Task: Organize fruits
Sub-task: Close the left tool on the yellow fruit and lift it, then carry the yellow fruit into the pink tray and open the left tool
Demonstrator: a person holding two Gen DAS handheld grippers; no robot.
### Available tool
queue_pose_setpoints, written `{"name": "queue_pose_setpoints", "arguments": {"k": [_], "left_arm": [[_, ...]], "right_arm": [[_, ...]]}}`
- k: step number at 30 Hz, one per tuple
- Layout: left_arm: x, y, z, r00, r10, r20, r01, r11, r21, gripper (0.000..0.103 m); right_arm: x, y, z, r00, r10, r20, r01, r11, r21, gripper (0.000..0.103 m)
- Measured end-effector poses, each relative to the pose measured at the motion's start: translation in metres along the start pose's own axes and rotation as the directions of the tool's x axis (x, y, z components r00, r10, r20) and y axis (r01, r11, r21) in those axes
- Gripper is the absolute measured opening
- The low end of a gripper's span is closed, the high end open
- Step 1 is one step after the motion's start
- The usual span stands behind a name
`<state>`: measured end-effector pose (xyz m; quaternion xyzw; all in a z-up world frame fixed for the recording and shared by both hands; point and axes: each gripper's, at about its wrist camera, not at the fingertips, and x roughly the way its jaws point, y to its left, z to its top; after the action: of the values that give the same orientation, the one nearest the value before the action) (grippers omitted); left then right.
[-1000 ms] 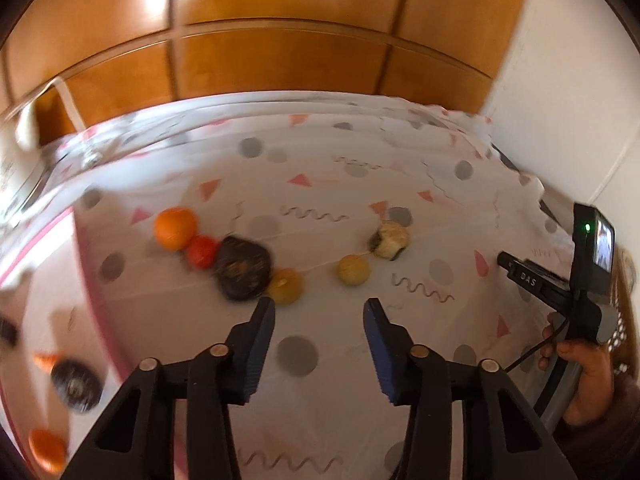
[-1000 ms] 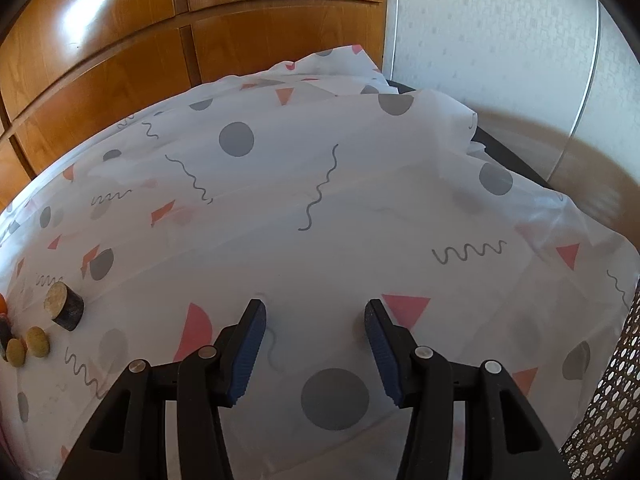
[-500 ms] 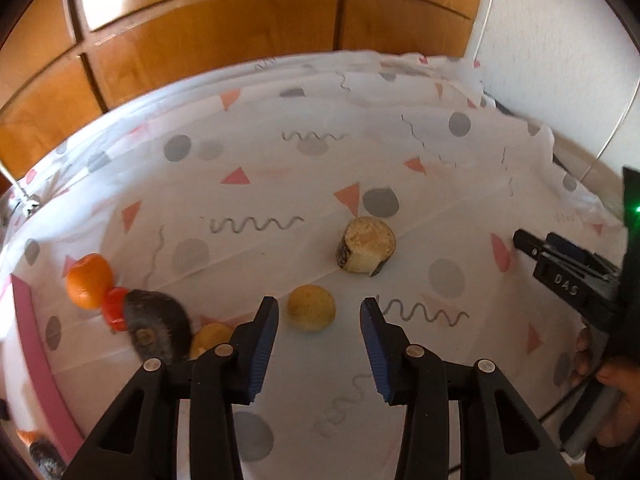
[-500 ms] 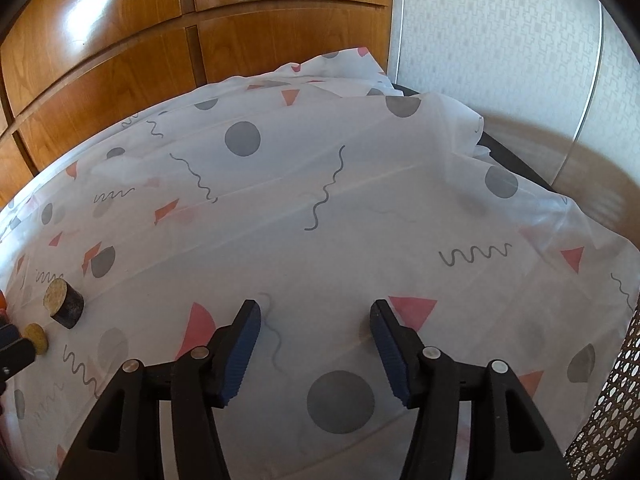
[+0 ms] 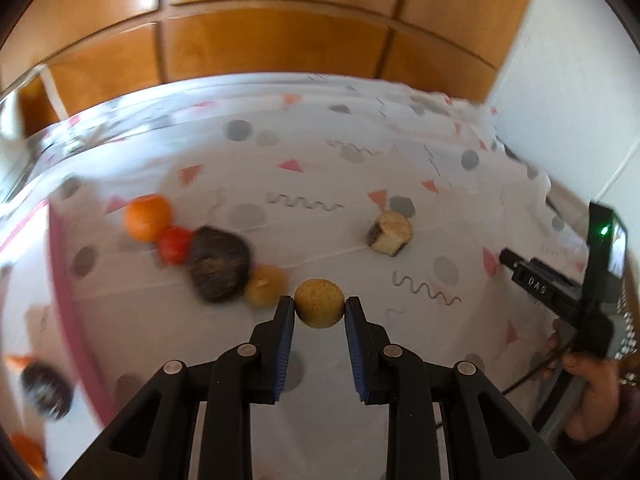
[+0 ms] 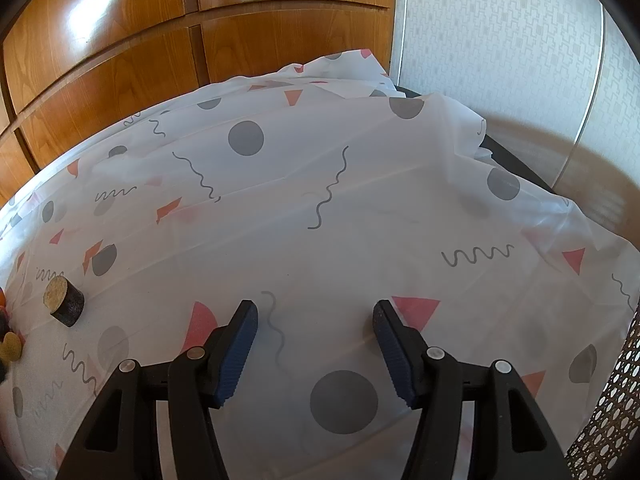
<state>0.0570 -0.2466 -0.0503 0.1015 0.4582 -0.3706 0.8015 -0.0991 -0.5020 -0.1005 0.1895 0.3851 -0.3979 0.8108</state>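
Note:
My left gripper [image 5: 319,313] is shut on a small round yellow fruit [image 5: 319,299], its blue pads pressing both sides just above the patterned tablecloth [image 5: 360,168]. Left of it lies a row of fruit: a second yellow fruit [image 5: 265,290], a dark brown fruit [image 5: 219,264], a red one [image 5: 174,243] and an orange [image 5: 147,217]. A cut, dark-skinned cylinder piece [image 5: 390,233] sits to the right, also seen as the cylinder piece [image 6: 64,306] in the right wrist view. My right gripper [image 6: 316,322] hangs open over bare cloth with nothing between its fingers.
A pink-rimmed tray [image 5: 68,280] at the far left holds a dark fruit [image 5: 47,395] and an orange [image 5: 24,454]. A hand [image 5: 588,392] holds the other gripper's handle at the right. Wooden cabinet doors [image 6: 120,60] stand behind the table; a woven chair [image 6: 608,420] flanks its right edge.
The left jaws have closed onto the yellow fruit, and the left gripper has swung back toward the fruit row. The right jaws have spread a little wider; the right hand has stayed put.

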Motion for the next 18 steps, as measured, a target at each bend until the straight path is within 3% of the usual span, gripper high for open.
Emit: {"name": "queue_pose_setpoints", "arguments": {"k": [8, 18], "left_arm": [[-0.053, 0.055, -0.014, 0.993, 0.081, 0.087, -0.065, 0.981, -0.182, 0.026], [-0.094, 0.128, -0.06, 0.972, 0.217, 0.084, -0.168, 0.904, -0.393, 0.026]], "right_arm": [[-0.001, 0.001, -0.001, 1.0, -0.004, 0.001, 0.004, 1.0, -0.014, 0.061], [-0.006, 0.019, -0.003, 0.999, 0.04, -0.017, -0.042, 0.996, -0.081, 0.061]]}}
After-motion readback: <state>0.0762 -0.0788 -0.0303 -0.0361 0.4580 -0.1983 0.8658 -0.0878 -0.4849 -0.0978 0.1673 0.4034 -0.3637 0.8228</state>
